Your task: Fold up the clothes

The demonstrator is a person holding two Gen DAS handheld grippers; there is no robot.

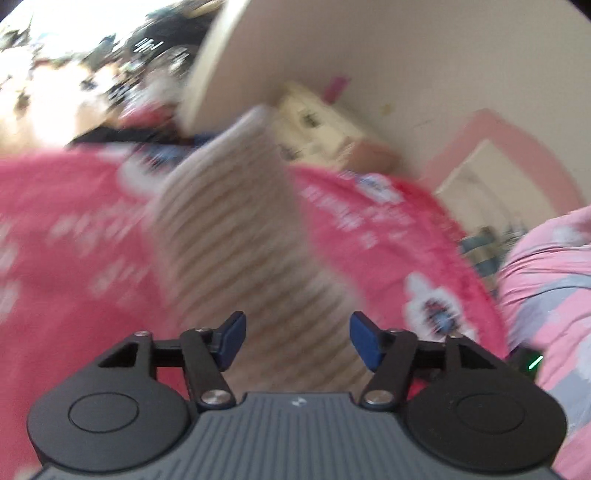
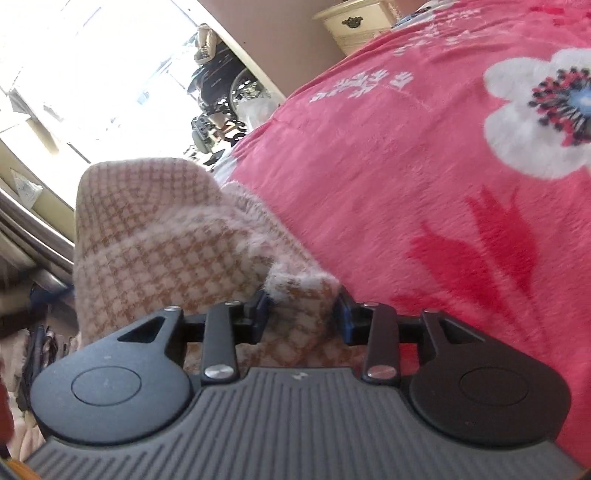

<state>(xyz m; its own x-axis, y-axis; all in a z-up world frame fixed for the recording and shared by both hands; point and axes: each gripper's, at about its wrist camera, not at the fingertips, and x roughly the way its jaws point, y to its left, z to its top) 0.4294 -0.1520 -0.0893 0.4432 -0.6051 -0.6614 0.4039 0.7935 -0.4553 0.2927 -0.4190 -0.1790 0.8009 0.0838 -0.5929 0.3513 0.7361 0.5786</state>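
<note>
A beige and white checked knit garment (image 1: 229, 229) lies as a long strip across a pink flowered blanket (image 1: 55, 240) on a bed; this view is blurred. My left gripper (image 1: 297, 328) hovers over its near end, its blue pads wide apart and holding nothing. In the right wrist view the same fluffy garment (image 2: 166, 240) is bunched at the edge of the blanket (image 2: 406, 184). A fold of it sits between the fingers of my right gripper (image 2: 303, 306). Those jaws are parted about the width of the fold, and the cloth rests loosely between them.
A cream nightstand (image 2: 354, 26) stands beyond the bed, and cream furniture (image 1: 317, 122) sits against the wall. Pink and grey patterned cloth (image 1: 554, 277) fills the right edge. A wheeled chair (image 2: 221, 85) stands by a bright window. The bed drops off left of the garment.
</note>
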